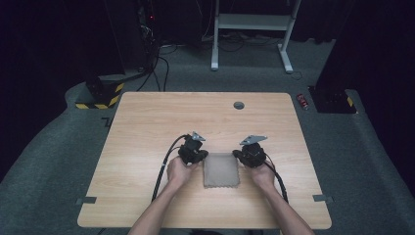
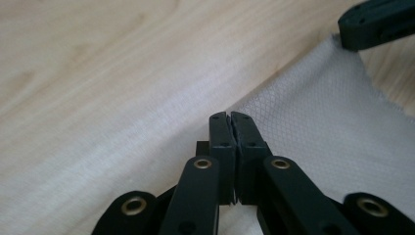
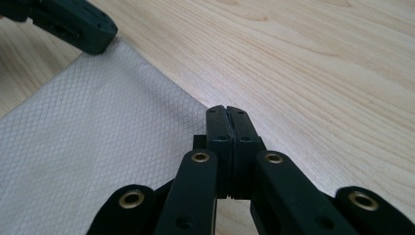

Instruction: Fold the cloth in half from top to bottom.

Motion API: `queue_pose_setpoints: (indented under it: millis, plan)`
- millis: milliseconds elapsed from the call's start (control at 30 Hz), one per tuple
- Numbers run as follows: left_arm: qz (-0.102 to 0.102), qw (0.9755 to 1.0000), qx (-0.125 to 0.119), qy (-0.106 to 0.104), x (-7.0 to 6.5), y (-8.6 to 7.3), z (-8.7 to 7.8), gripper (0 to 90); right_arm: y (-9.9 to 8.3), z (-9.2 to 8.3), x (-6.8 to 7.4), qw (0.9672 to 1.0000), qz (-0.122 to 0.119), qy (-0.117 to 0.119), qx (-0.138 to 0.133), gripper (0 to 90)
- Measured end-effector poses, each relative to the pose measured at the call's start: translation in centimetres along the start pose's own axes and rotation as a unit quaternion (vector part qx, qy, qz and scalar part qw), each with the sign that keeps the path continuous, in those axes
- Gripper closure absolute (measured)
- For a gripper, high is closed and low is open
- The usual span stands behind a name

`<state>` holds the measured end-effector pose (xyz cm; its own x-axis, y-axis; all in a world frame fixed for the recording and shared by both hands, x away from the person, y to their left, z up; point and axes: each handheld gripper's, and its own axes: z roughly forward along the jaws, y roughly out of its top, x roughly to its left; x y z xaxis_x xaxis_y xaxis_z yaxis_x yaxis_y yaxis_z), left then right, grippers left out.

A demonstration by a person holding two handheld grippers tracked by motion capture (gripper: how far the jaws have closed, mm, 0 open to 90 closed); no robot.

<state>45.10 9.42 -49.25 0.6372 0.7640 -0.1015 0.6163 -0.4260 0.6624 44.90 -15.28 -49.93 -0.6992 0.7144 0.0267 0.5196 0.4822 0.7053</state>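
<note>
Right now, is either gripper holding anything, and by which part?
Both. The left gripper is shut on the far left corner of the grey diamond-textured cloth, and the right gripper on its far right corner.

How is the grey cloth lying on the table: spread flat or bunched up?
Spread flat. The grey cloth lies as a smooth square on the table, with the left tongs and right tongs shut on its two far corners.

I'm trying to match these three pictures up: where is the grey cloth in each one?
High view: the grey cloth lies low in the middle of the table, between the two hands.
Left gripper view: right half, its corner pinched in the left claw.
Right gripper view: left half, its corner pinched in the right claw.
Shared landmark: the pale wood grain of the table beside the cloth.
</note>
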Motion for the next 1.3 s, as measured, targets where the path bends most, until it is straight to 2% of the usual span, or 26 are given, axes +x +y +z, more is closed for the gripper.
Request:
queue_pose_setpoints:
  millis: [233,300,467,567,700,900,1167,1300]
  plan:
    - [0.015,0.9998,0.006,0.013,0.5,1.1,-0.1,88.3,0.8,0.1,-0.2,1.0,0.0,-0.003,-0.008,89.6]
    - [0.022,0.9996,0.008,0.017,0.6,1.5,-0.1,88.3,0.9,0.3,-0.4,0.9999,0.011,0.0,-0.006,89.6]
    - [0.029,0.9991,0.008,0.028,1.0,2.2,0.1,88.3,1.4,0.5,-0.7,0.9999,0.014,-0.004,-0.006,89.6]
    - [0.022,0.9993,0.005,0.031,1.3,2.3,0.6,88.2,1.8,0.6,-0.8,0.9999,0.01,-0.009,-0.005,89.6]
    - [0.015,0.9993,0.004,0.033,1.8,2.5,1.2,88.1,1.8,1.3,-1.1,0.9996,0.023,-0.014,-0.003,89.6]
    - [0.003,0.9994,0.004,0.034,2.0,2.4,2.1,88.1,1.6,1.9,-1.6,0.9993,0.03,-0.022,0.001,89.7]
    - [-0.004,0.9991,0.009,0.042,2.4,2.3,2.6,87.6,2.4,2.6,-1.8,0.9991,0.022,-0.032,0.013,89.6]
    - [-0.001,0.9991,0.008,0.043,2.5,2.2,2.6,87.2,2.4,3.1,-1.9,0.9988,0.028,-0.036,0.018,89.4]
